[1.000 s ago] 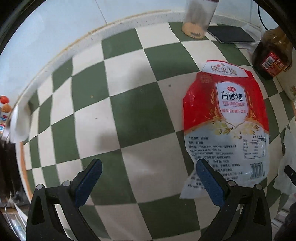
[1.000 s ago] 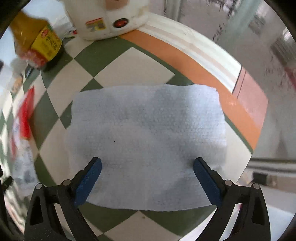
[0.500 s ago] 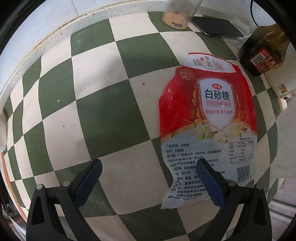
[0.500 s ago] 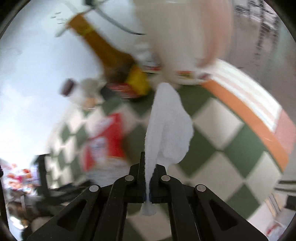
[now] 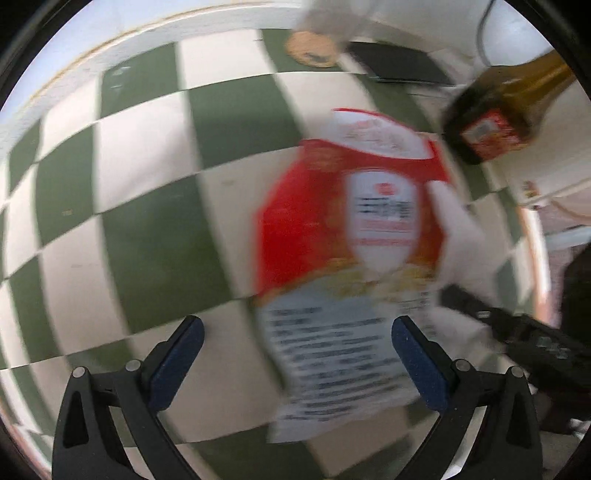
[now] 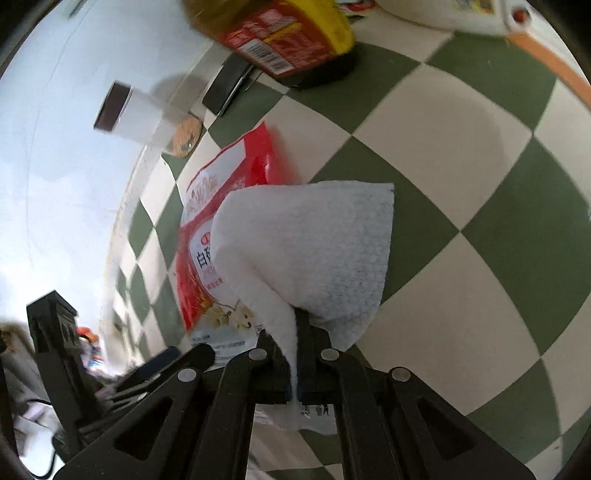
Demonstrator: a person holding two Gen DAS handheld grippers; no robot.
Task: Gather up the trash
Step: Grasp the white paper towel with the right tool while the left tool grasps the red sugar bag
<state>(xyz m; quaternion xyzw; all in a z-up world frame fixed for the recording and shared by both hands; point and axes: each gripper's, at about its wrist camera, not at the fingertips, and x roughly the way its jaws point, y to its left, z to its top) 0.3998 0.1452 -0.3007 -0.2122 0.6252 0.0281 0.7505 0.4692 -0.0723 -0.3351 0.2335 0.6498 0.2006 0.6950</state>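
Observation:
An empty red-and-white sugar bag lies flat on the green-and-cream checkered table. My left gripper is open, its blue pads on either side of the bag's lower end, just above it. My right gripper is shut on a white paper towel, which hangs over the sugar bag. In the left wrist view the towel and the right gripper show at the bag's right edge. The left gripper shows at the lower left of the right wrist view.
A dark sauce bottle lies at the back right, next to a black phone and a clear jar. A white cooker stands by the table's orange edge. A white wall borders the table.
My right gripper has carried the paper towel left over the sugar bag. My left gripper has moved right, so the bag's lower end now lies between its pads.

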